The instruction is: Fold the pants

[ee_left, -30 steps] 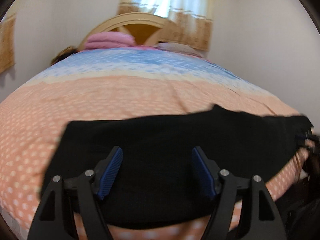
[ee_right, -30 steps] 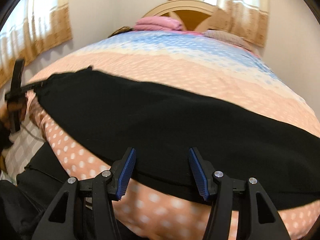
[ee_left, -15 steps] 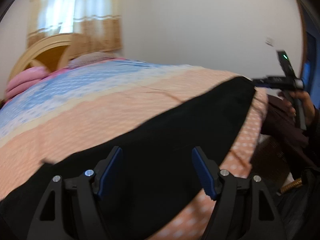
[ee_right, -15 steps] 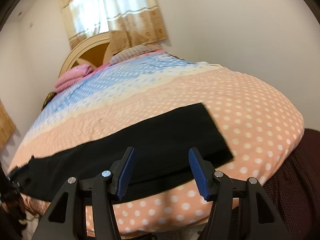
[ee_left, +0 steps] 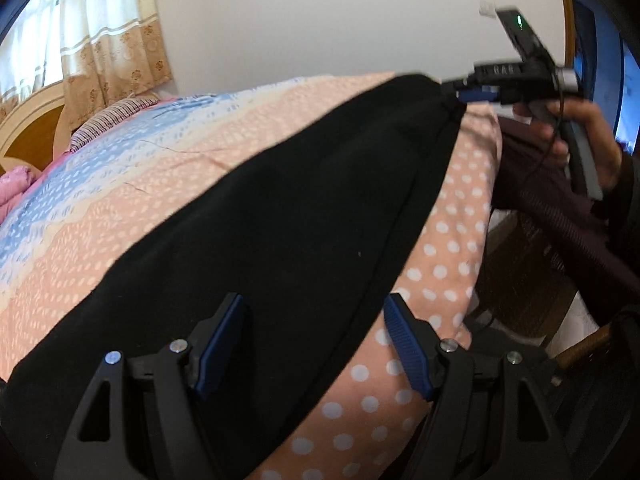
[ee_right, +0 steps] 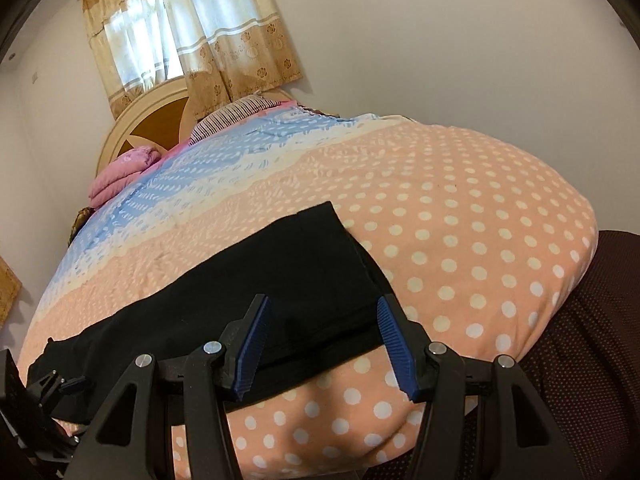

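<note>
The long black fabric pants [ee_left: 280,216] lay flat along the near edge of the peach polka-dot bedspread [ee_right: 480,220], already doubled lengthwise. Over the past second both cameras had swung from the garment's middle toward its ends — the right gripper [ee_right: 320,344] now framed the right-hand end, its blue-padded jaws spread and holding nothing. The left gripper [ee_left: 312,344], likewise spread, hung over the left portion. Probably the crosswise fold came next — neither end was gripped yet.
</note>
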